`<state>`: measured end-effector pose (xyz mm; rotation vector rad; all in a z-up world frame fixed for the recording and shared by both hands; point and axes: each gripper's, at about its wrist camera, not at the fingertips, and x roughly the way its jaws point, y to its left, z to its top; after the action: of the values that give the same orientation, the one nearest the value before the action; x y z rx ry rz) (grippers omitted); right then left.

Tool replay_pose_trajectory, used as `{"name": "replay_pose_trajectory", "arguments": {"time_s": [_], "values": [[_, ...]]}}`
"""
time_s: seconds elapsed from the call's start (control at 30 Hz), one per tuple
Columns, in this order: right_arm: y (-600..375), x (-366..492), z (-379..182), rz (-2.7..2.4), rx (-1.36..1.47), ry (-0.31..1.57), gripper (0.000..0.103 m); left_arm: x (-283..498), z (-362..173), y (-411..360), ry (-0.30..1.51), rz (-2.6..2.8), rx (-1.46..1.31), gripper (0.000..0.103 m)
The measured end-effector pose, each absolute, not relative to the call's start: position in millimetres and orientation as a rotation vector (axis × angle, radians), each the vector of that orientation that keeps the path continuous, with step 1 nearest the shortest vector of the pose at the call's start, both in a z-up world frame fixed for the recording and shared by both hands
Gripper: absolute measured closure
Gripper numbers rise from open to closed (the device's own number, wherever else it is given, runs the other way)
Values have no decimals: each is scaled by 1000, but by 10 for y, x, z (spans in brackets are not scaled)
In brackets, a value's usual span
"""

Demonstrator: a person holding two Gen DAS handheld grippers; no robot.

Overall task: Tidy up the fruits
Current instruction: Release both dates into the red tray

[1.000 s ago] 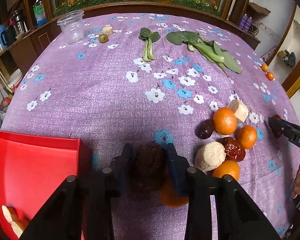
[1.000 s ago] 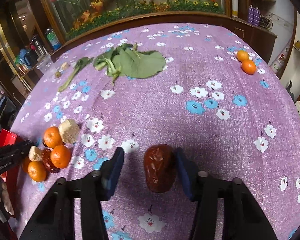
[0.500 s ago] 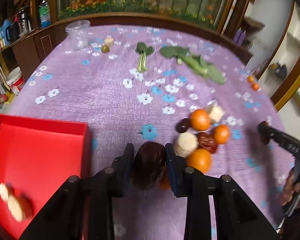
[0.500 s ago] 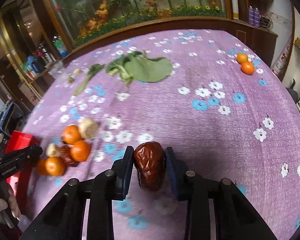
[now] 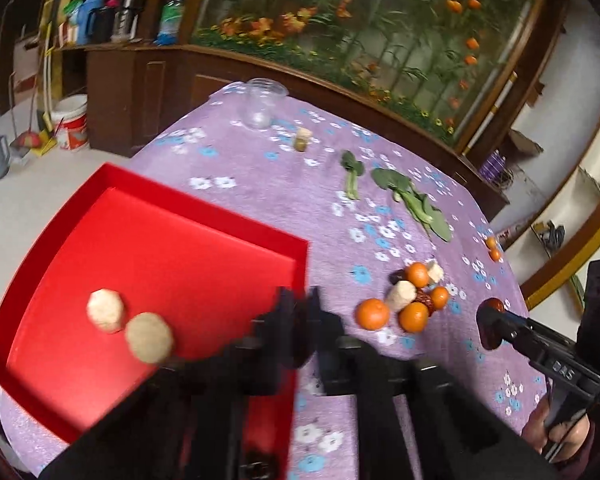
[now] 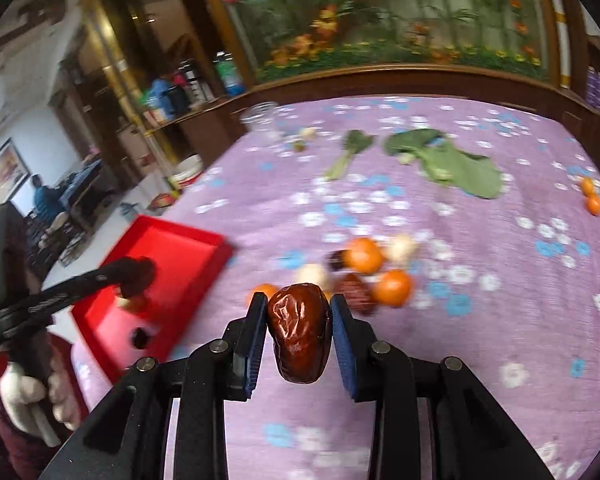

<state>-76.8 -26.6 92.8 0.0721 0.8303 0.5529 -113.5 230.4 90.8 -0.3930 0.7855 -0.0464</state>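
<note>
My left gripper [image 5: 300, 312] hangs blurred over the right edge of the red tray [image 5: 180, 248], jaws shut together with nothing clearly between them. Under it a dark date [image 5: 256, 466] lies in the tray, also visible in the right wrist view as a dark date [image 6: 140, 338]. Two beige round pieces [image 5: 105, 310] rest on the tray floor. My right gripper [image 6: 299, 312] is shut on a glossy red-brown date [image 6: 298, 332], held above the purple cloth. On the cloth sits a pile of oranges [image 5: 373, 313], beige chunks and dates.
A clear jar [image 5: 260, 104] and small pieces [image 5: 302, 140] stand at the far end. Green leaves [image 5: 416, 204] lie mid-table, two small oranges [image 5: 493, 249] near the right edge. The tray [image 6: 172, 252] overhangs the table's left side, with floor and a bucket [image 5: 72, 120] beyond.
Both grippers have risen and swung left toward the tray. The left jaws, earlier around a dark date, are now together and a dark date lies in the tray. The right gripper has closed on its date.
</note>
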Motion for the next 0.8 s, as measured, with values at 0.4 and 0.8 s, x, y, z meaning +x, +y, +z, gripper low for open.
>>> {"name": "replay_pose_trajectory", "arguments": {"time_s": [0.4,0.8], "values": [[1065,-649,623,782,-9,950,68,-1251,741,3129,752,52,-534,89],[1809,-427,320,803,-121,984,64,-1340,827,3188,688,239,-329,42]]}}
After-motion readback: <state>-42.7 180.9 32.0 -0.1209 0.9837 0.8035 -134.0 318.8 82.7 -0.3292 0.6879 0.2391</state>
